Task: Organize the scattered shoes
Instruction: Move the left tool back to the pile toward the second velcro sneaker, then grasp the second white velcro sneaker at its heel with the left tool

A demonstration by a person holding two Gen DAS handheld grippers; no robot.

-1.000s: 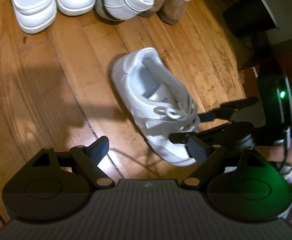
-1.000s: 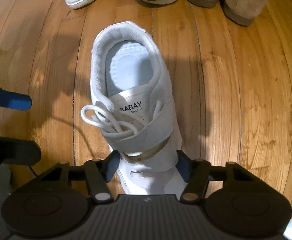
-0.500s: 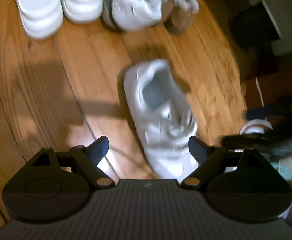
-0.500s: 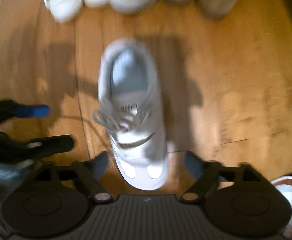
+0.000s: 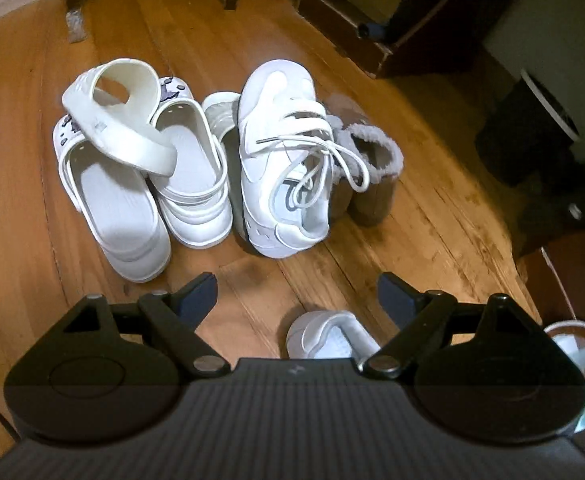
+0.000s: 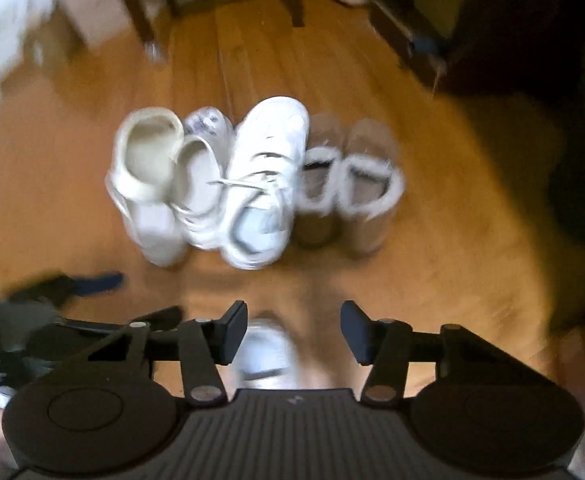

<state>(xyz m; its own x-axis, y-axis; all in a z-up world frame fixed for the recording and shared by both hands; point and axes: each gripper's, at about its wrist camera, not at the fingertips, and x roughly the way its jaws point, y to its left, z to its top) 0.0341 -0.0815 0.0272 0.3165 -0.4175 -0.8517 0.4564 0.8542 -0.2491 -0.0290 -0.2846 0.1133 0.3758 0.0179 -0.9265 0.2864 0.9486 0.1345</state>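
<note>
A row of shoes stands on the wood floor: two white clogs (image 5: 124, 184), a white laced sneaker (image 5: 284, 160) and a pair of tan fur-lined boots (image 5: 372, 172). The right wrist view, blurred, shows the same row, with the sneaker (image 6: 264, 184) and boots (image 6: 352, 188). A loose white sneaker (image 5: 328, 338) lies on the floor just below my left gripper (image 5: 297, 294), which is open and empty. That sneaker (image 6: 266, 350) also shows under my right gripper (image 6: 294, 328), open with nothing between its fingers. My left gripper's fingers (image 6: 92, 284) appear at the left.
Chair legs (image 5: 74, 0) stand behind the row. A dark wooden cabinet base (image 5: 364, 36) and a dark round bin (image 5: 532, 132) are at the right. Bare wood floor (image 5: 20, 200) lies left of the shoes. A person's hand shows at the lower left of the right wrist view.
Both grippers have lifted and tilted up off the loose sneaker. It now sits low in both views, and the shoe row and furniture behind have come into sight.
</note>
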